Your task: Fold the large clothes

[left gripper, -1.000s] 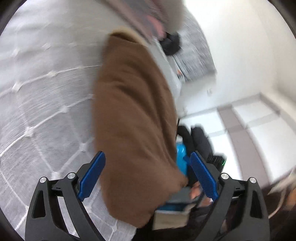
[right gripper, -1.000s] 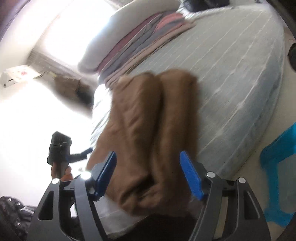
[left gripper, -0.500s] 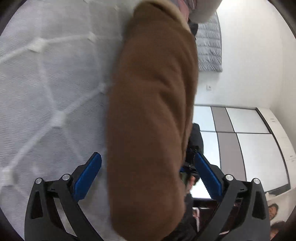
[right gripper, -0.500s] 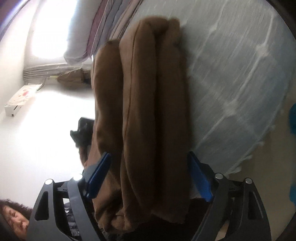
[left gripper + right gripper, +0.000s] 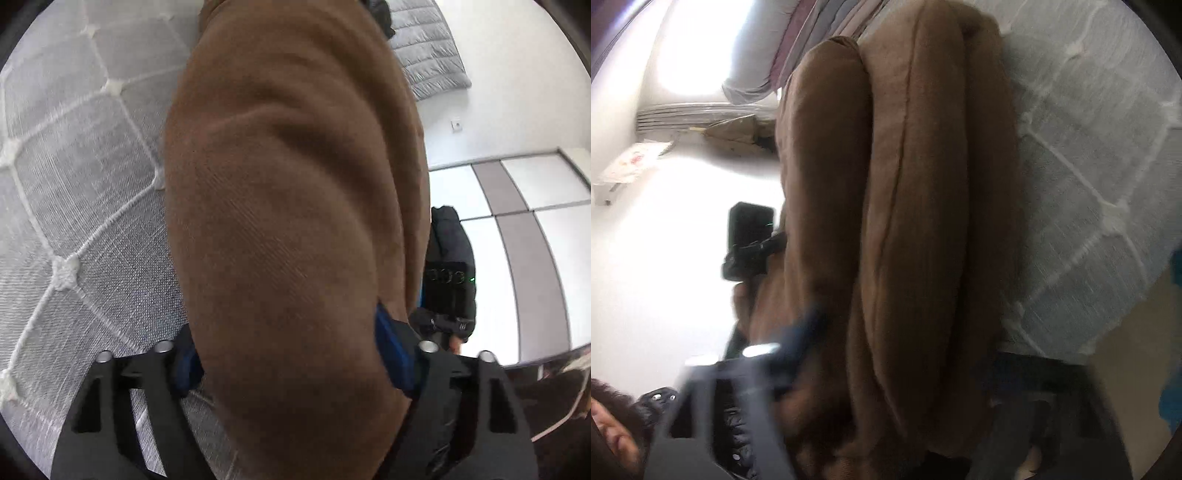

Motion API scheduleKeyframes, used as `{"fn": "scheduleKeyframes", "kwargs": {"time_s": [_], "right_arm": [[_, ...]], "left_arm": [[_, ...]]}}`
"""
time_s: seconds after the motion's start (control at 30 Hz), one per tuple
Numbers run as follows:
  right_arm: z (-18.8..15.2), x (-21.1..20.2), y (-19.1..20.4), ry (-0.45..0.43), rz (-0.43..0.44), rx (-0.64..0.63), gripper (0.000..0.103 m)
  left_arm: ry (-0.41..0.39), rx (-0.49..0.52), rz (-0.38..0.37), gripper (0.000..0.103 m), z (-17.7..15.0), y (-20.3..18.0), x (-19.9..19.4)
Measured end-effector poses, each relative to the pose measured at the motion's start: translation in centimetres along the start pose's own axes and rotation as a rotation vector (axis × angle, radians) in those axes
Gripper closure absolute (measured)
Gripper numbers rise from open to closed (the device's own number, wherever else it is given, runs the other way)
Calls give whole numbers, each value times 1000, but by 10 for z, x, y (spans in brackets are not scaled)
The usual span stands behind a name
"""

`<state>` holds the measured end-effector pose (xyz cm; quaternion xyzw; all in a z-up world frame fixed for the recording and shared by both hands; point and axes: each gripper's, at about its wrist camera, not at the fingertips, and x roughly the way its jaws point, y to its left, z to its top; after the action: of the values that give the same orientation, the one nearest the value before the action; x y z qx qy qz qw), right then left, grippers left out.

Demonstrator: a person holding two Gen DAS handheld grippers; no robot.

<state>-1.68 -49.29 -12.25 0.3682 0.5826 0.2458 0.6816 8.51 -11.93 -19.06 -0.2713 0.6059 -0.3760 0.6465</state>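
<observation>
A brown garment [image 5: 288, 192], folded into a long thick bundle, lies on the grey quilted mattress [image 5: 81, 192] and fills the middle of both views. My left gripper [image 5: 288, 347] is closing on one end, and its blue pads [image 5: 391, 354] sink into the fabric on both sides. In the right wrist view the same garment [image 5: 923, 221] shows several rolled layers. My right gripper [image 5: 912, 339], blurred, is closing on the other end with the fabric between its jaws. Each gripper shows small and black in the other's view, beyond the bundle.
A pillow and a striped blanket [image 5: 812, 40] lie at the head of the bed. A grey padded jacket [image 5: 424, 48] lies by the wall, with wardrobe doors [image 5: 517, 258] beyond. The mattress edge [image 5: 1082, 314] drops to the floor. A person's hair [image 5: 609, 406] is at lower left.
Both grippers moved in over the ends of the brown bundle, then their jaws came together on it. The garment now fills much more of both views.
</observation>
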Motion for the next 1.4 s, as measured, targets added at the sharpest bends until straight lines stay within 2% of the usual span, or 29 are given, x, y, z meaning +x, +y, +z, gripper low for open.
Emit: {"fn": "scheduleKeyframes", "kwargs": {"time_s": [0.03,0.17,0.33,0.47,0.6,0.8,0.93,1.03,1.1,1.13,1.17,1.2,1.23,1.3,1.37,1.4], "right_arm": [[0,-4,0,-15,2,18,72],[-4,-8,10,-62,-40,11,78],[-13,-25,42,-114,36,-63,82],[-1,-27,79,-161,91,-147,82],[28,-25,122,-208,131,-240,82],[65,21,185,-197,179,-348,82],[88,80,213,-165,247,-369,82],[103,146,218,-132,240,-381,82],[110,197,209,-84,226,-338,82],[114,237,190,-27,179,-285,80],[115,259,176,12,146,-255,78],[114,279,157,50,162,-195,69],[112,285,145,56,222,-149,62],[109,278,135,52,275,-124,59],[103,260,126,34,287,-100,43],[100,248,120,9,253,-87,30]], "left_arm": [[1,8,23,39,-1,-3,-1],[-19,43,79,47,4,-22,-3],[-98,131,97,52,1,-55,-22],[-137,166,73,53,18,-69,-45],[-210,181,60,54,40,-72,-85],[-336,207,94,54,68,-55,-171],[-416,219,148,54,84,-26,-233],[-433,217,195,53,98,29,-271],[-399,163,218,53,109,85,-286],[-376,135,235,52,113,104,-286],[-336,65,275,51,117,141,-282],[-297,-13,285,49,118,174,-274],[-274,-60,267,46,115,198,-271],[-330,-30,194,44,104,209,-283],[-340,-18,177,41,99,208,-291],[-329,-18,156,40,100,209,-293]]}}
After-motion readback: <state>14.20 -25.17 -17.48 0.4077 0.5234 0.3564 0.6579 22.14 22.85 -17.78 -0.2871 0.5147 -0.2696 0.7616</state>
